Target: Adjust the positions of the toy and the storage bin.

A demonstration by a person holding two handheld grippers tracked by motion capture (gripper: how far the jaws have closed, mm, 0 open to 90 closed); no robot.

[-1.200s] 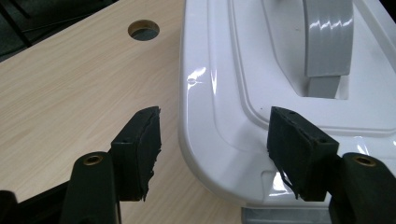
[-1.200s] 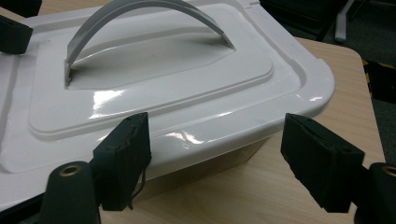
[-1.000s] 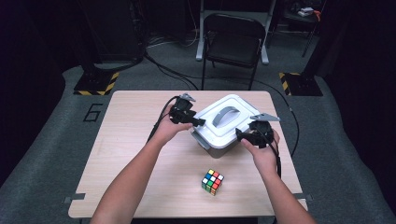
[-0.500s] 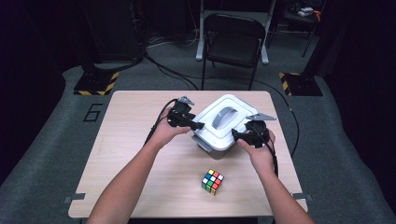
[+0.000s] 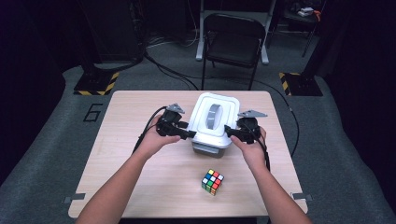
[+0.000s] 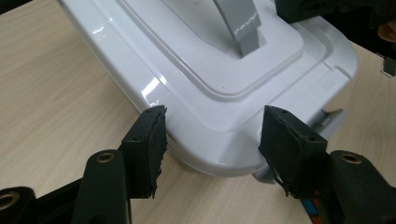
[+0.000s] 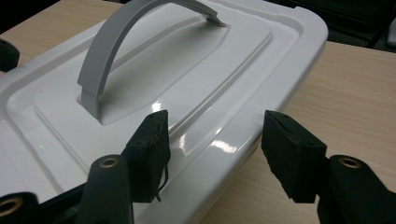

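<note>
A white box with a lid (image 5: 205, 135) and a grey arched handle (image 5: 215, 114) stands mid-table. My left gripper (image 5: 189, 134) is at its near left corner. In the left gripper view the jaws have just been closing, and the left gripper (image 6: 212, 135) has both pads against the lid's rounded corner (image 6: 219, 154). My right gripper (image 5: 229, 130) is at the box's right side. Its jaws have also been closing. In the right gripper view the right gripper (image 7: 215, 140) straddles the lid rim (image 7: 233, 144), one pad over the lid top, the other just off the edge with wood showing between.
A colourful puzzle cube (image 5: 212, 181) lies on the wooden table (image 5: 140, 168) near the front edge, between my forearms. A black folding chair (image 5: 232, 44) stands behind the table. Cables trail over the floor.
Both grippers have closed in on the box and their jaws have narrowed. The right hand moved left. The box has turned squarer to the table and sits slightly further left.
</note>
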